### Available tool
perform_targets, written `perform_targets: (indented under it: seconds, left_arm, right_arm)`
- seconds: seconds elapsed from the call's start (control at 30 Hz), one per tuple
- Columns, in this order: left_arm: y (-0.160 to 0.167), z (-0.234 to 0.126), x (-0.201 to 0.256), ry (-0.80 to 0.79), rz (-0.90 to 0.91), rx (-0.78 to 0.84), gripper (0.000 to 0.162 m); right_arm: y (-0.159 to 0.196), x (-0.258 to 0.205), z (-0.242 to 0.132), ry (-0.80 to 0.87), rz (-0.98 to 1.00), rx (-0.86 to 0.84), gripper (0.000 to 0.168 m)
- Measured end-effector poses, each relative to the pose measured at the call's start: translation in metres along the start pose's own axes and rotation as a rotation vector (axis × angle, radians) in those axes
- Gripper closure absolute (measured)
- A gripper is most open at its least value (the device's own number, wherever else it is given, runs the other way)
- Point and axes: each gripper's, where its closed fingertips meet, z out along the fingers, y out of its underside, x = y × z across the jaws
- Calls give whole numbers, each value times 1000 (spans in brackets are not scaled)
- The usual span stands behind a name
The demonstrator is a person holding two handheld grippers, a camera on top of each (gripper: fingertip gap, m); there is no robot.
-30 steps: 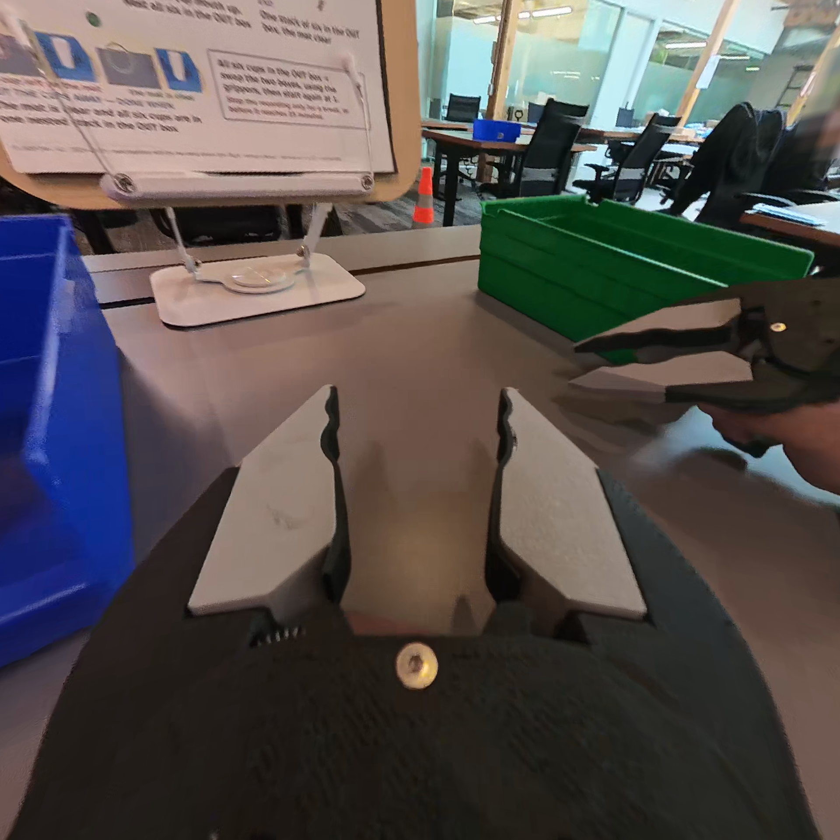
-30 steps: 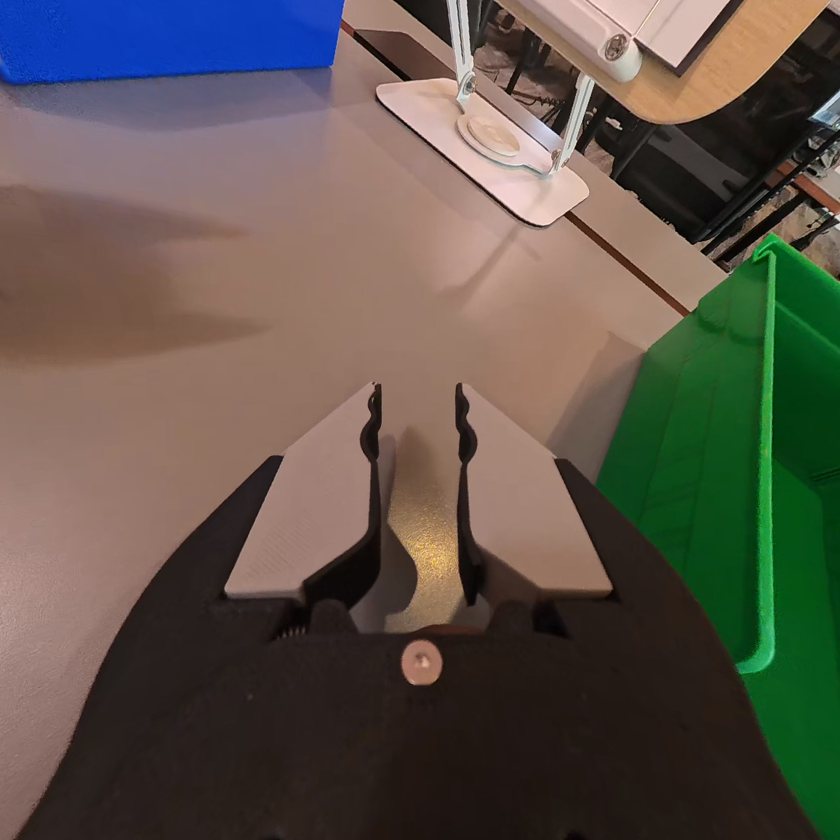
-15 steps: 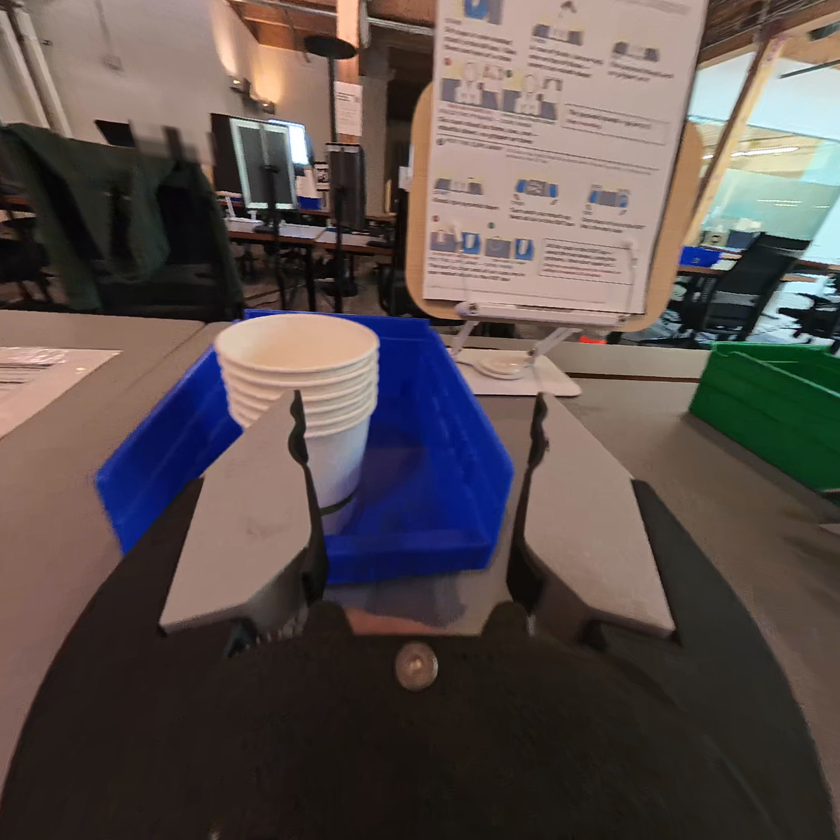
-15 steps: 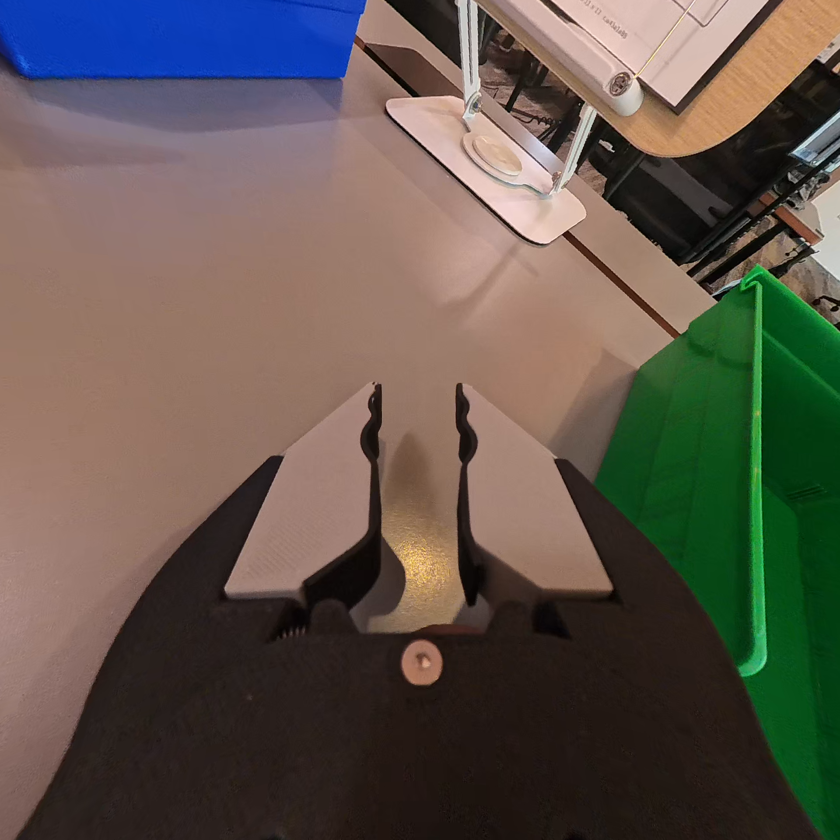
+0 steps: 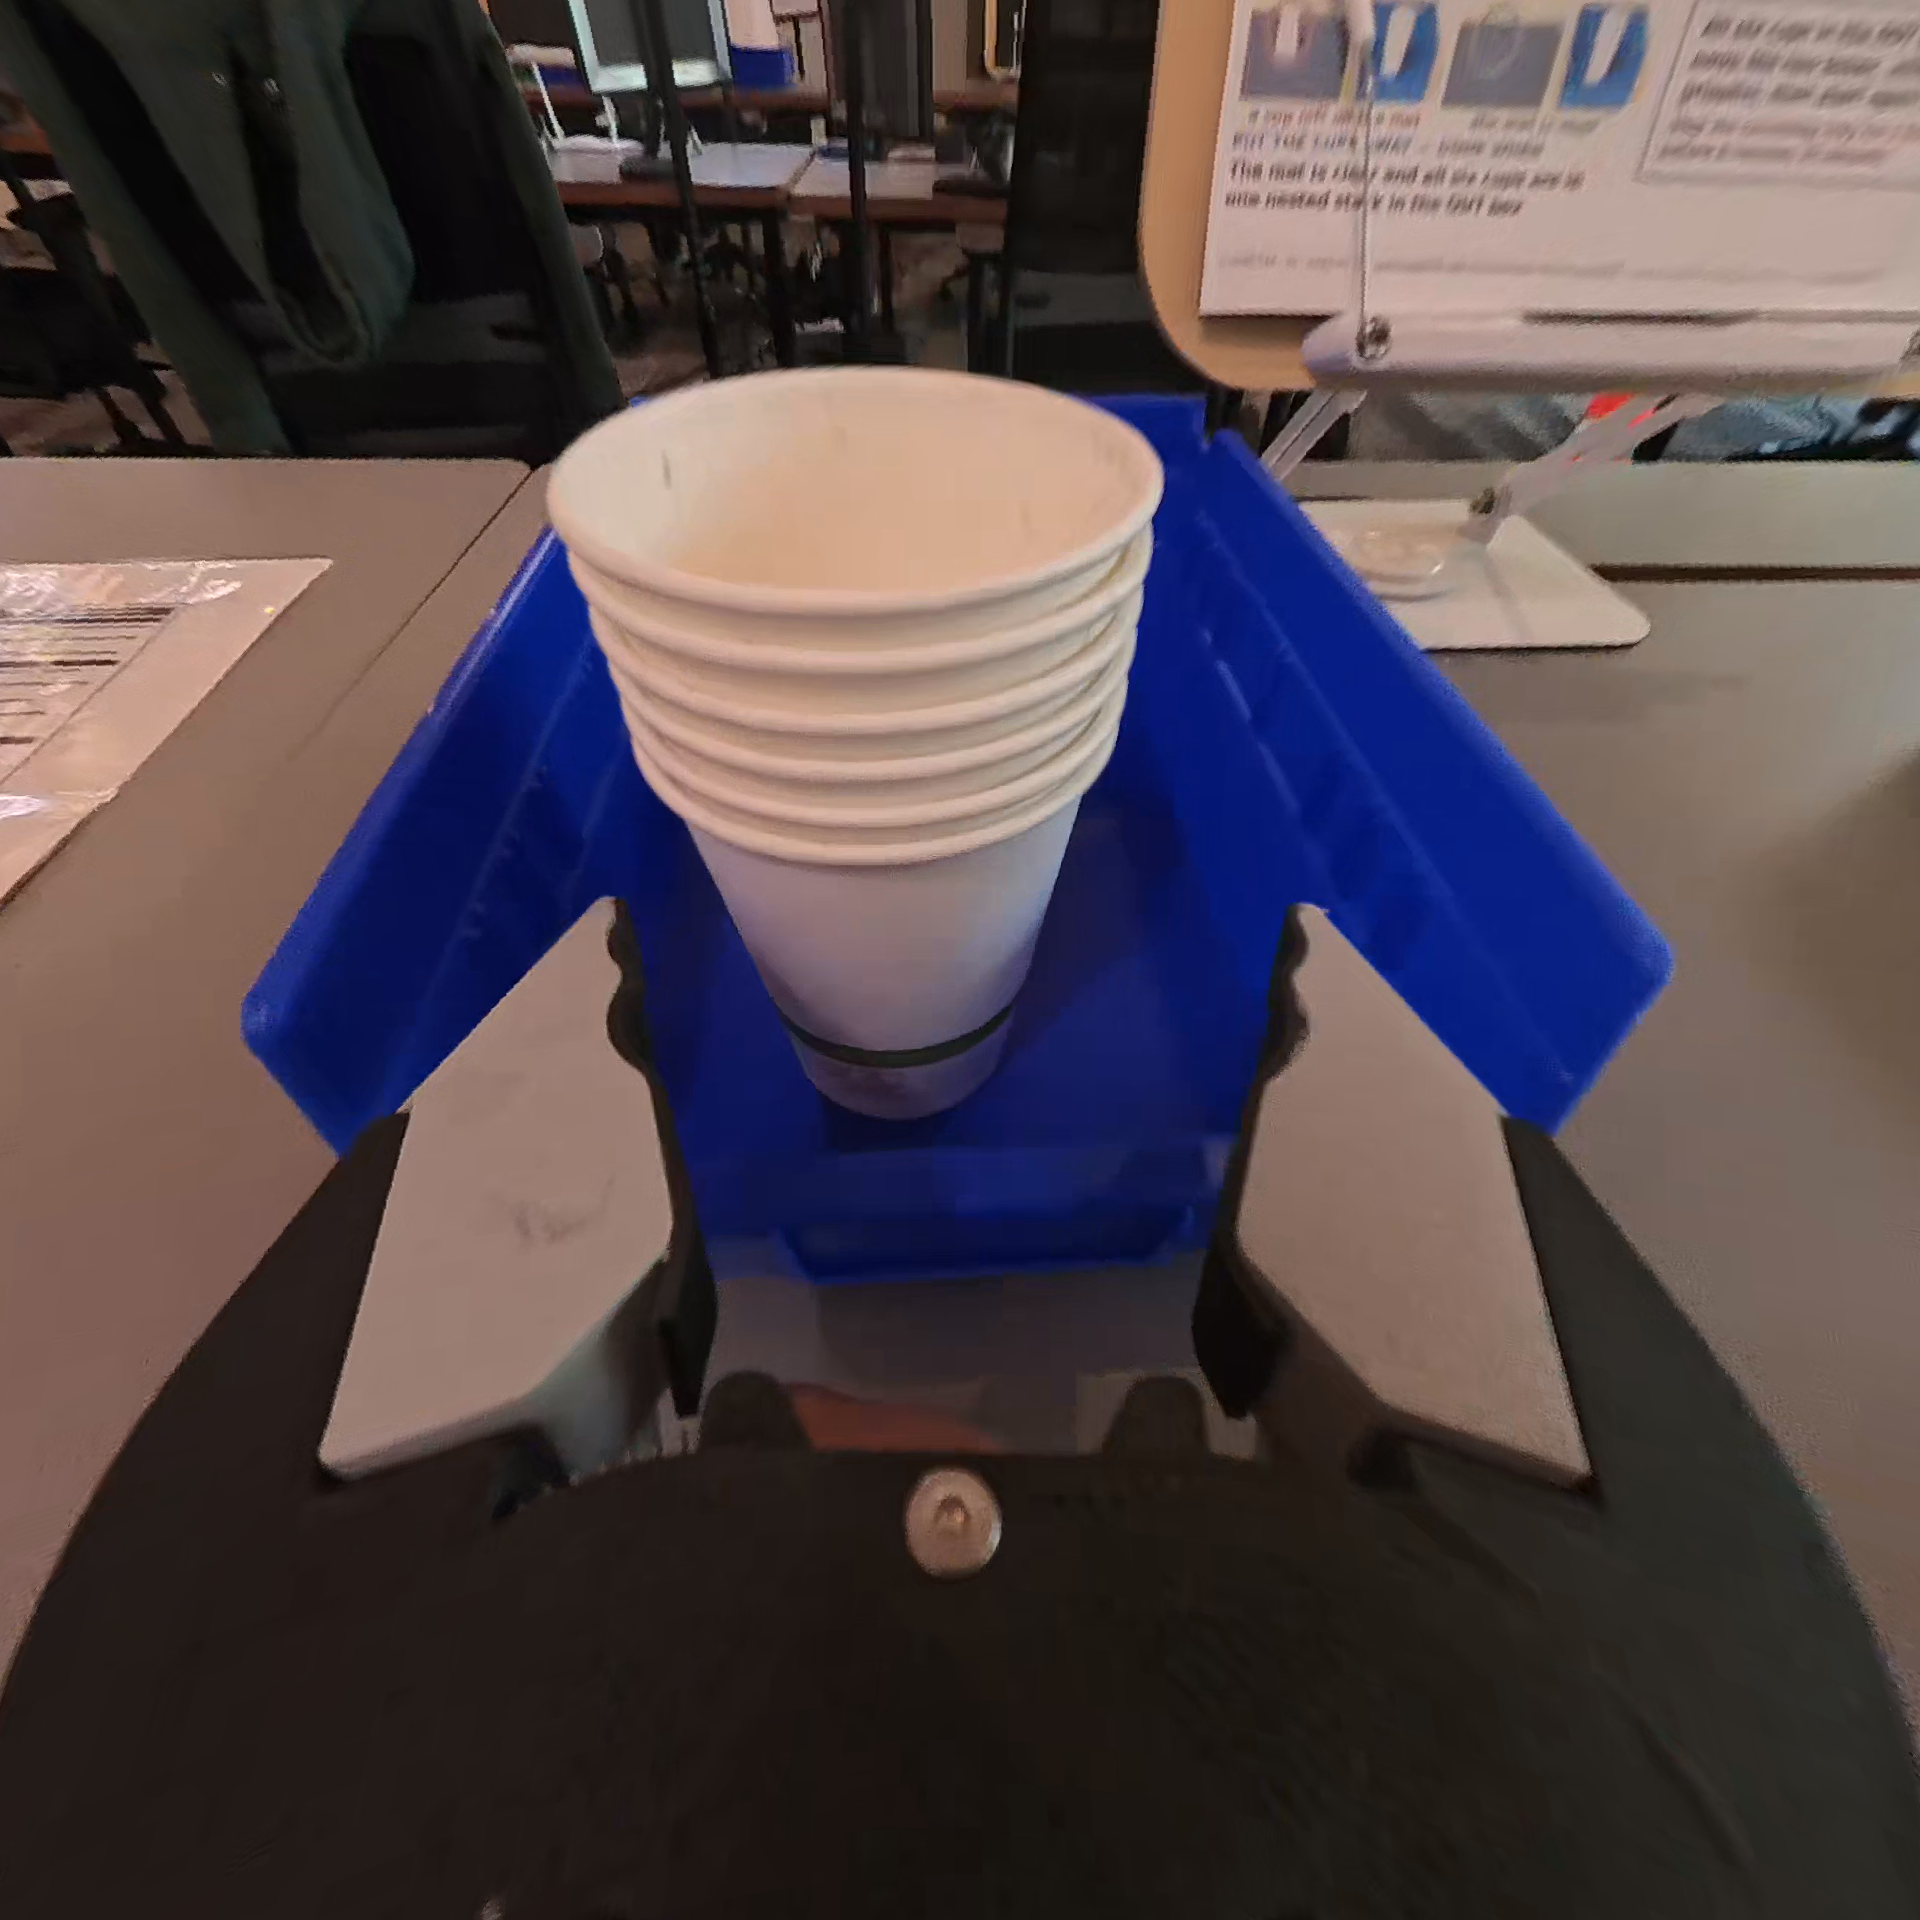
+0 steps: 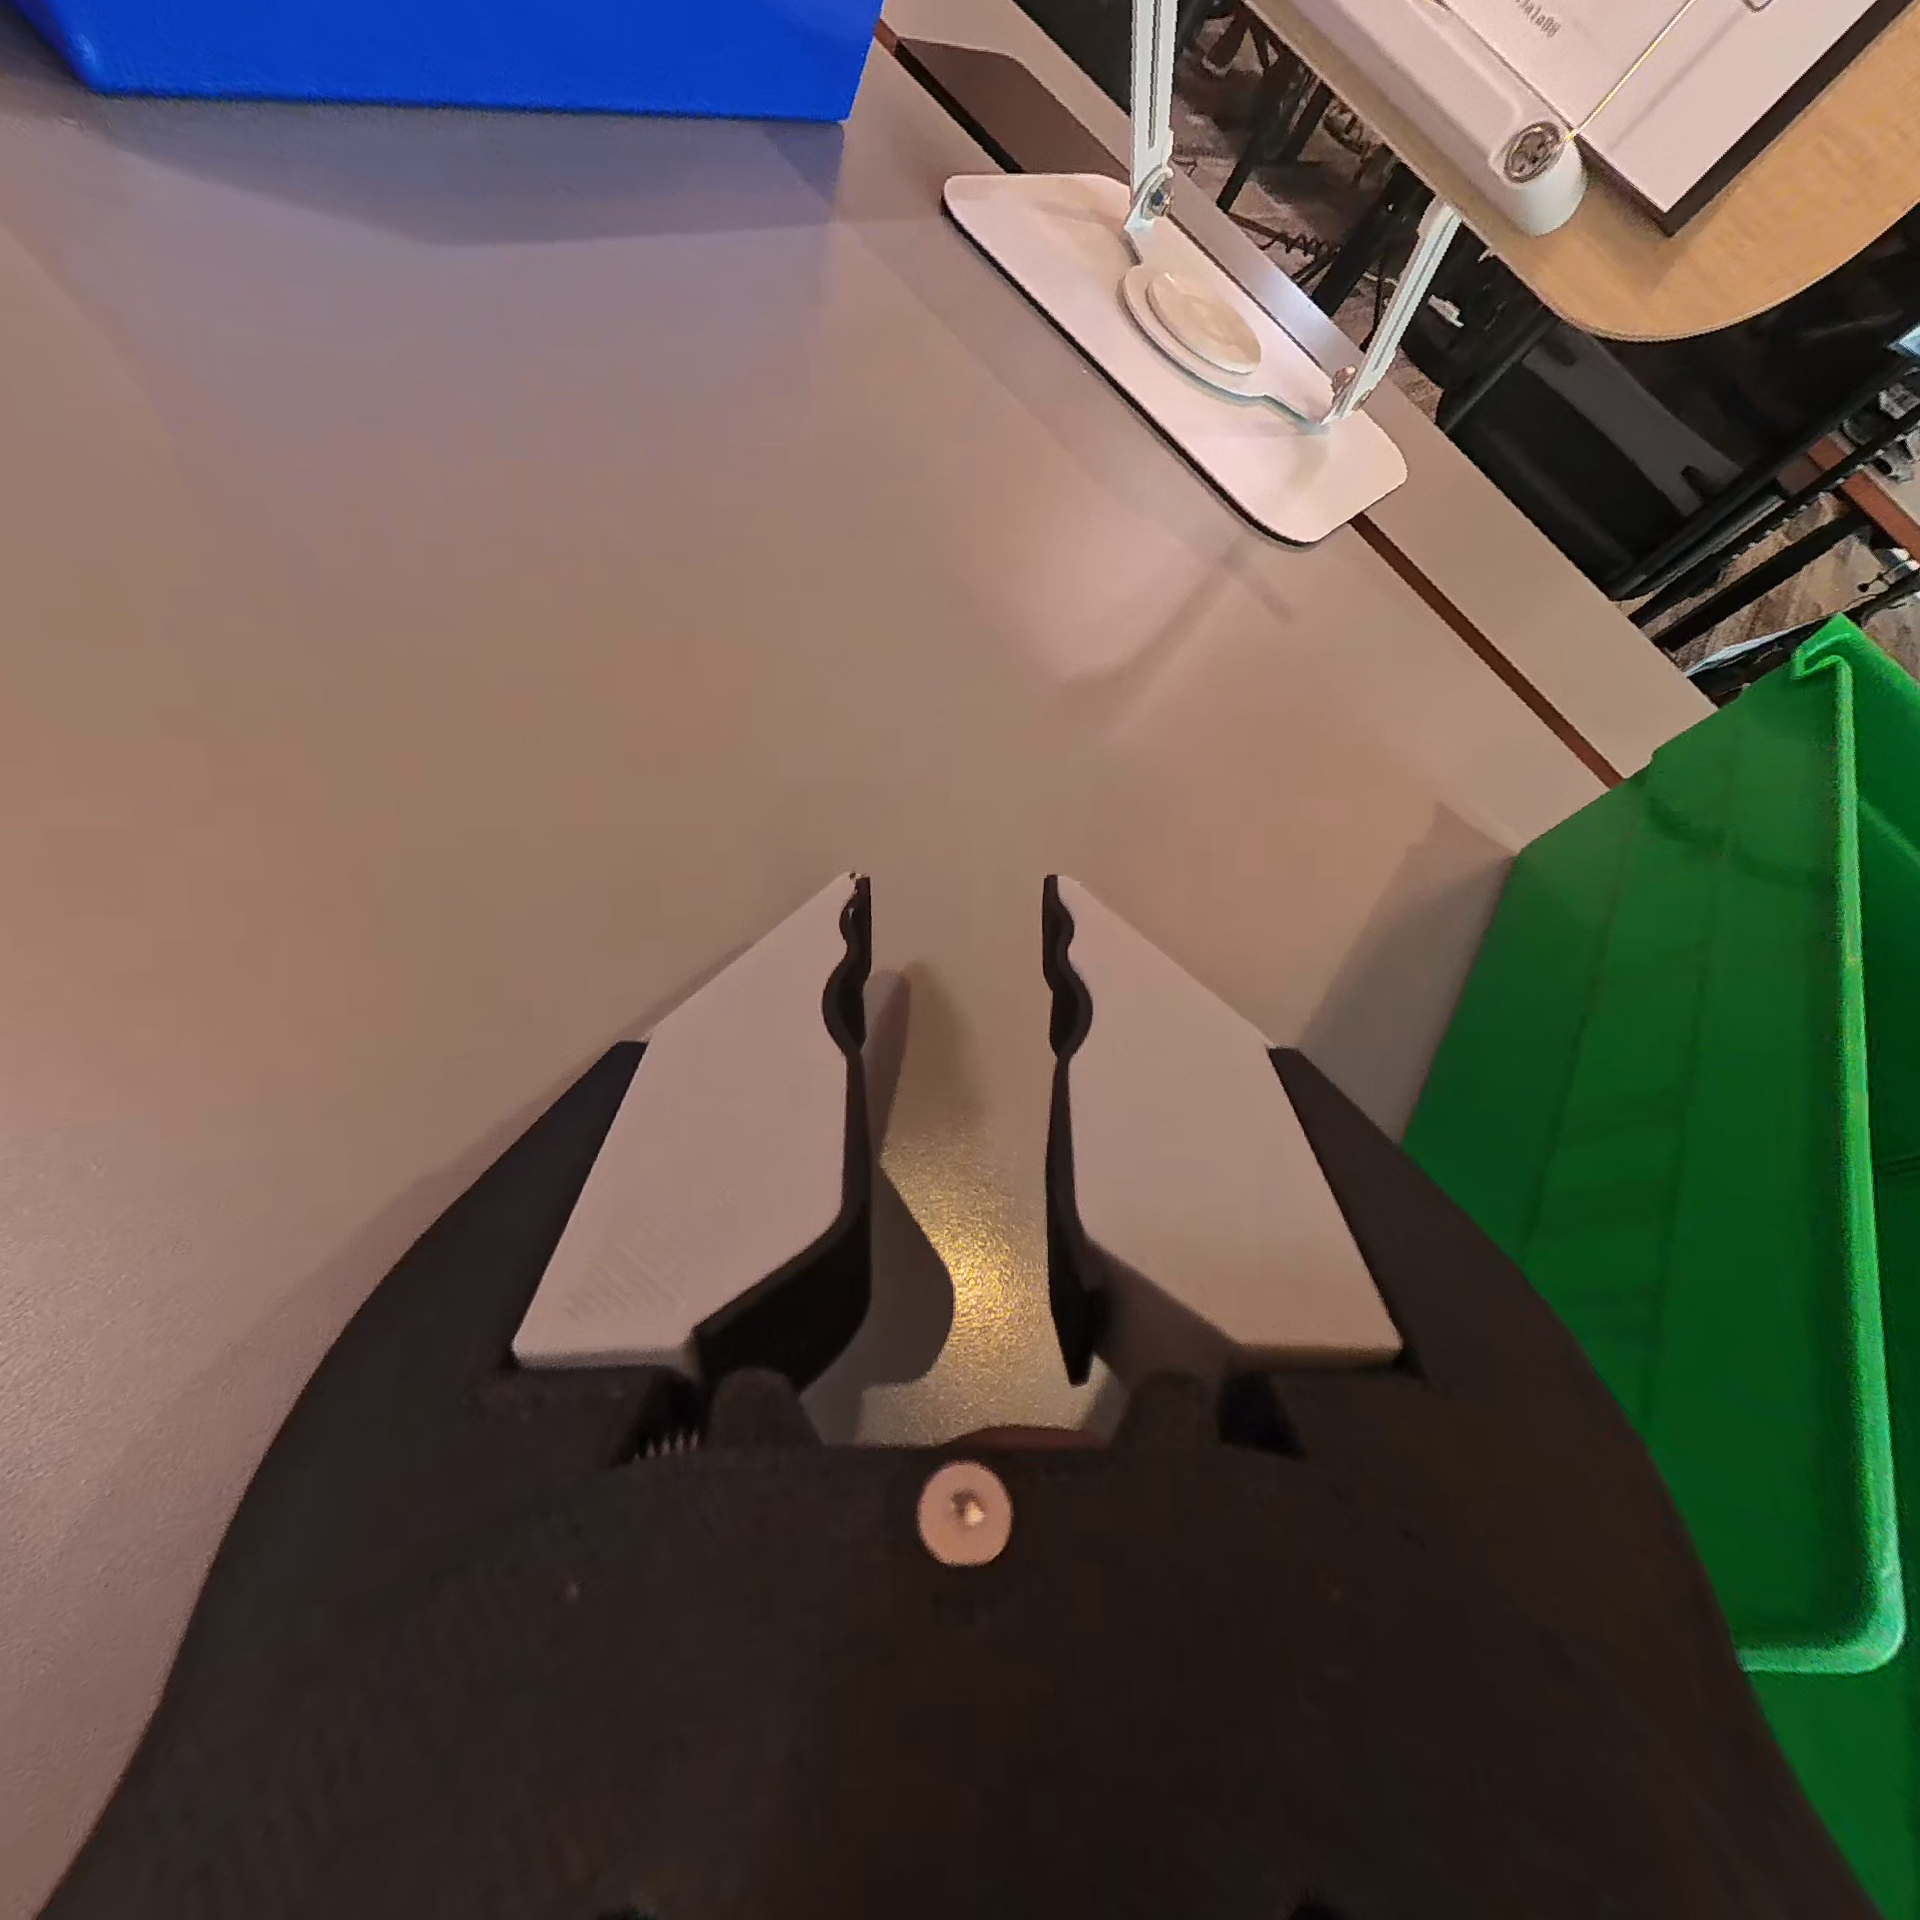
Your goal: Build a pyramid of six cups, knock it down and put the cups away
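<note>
A nested stack of several white paper cups (image 5: 862, 717) stands upright in a blue bin (image 5: 1351, 790) straight ahead in the left wrist view. My left gripper (image 5: 951, 925) is wide open and empty, its fingertips at the bin's near end, level with the stack's lower part and apart from it. My right gripper (image 6: 954, 894) is open by a narrow gap and empty, low over the grey table (image 6: 468, 623). The green bin (image 6: 1714, 1195) is just to its right. The blue bin's side (image 6: 468, 42) shows at the top left of the right wrist view.
A white stand (image 5: 1475, 571) holding an instruction sheet (image 5: 1558, 145) sits behind the blue bin, and shows in the right wrist view (image 6: 1174, 343). A plastic-covered sheet (image 5: 94, 675) lies on the table at left. Chairs and desks stand beyond the table.
My left gripper has swung left from the green bin side to face the blue bin, closed in on the cup stack and opened wider. My right gripper has barely moved.
</note>
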Motion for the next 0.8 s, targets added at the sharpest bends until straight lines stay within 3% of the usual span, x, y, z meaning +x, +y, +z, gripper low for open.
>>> perform_targets:
  seconds: [0.17, 0.47, 0.8]
  left_arm:
    - [16, 21, -9, -24, 32, -123, 48]
    - [12, 47, -20, -36, 51, -191, 60]
    - [4, 41, -9, 29, 54, -112, 70]
  right_arm:
    - [0, 3, -1, 6, 9, 5, 138]
    - [2, 4, 0, 15, 7, -5, 138]
    - [3, 6, 0, 19, 13, -3, 137]
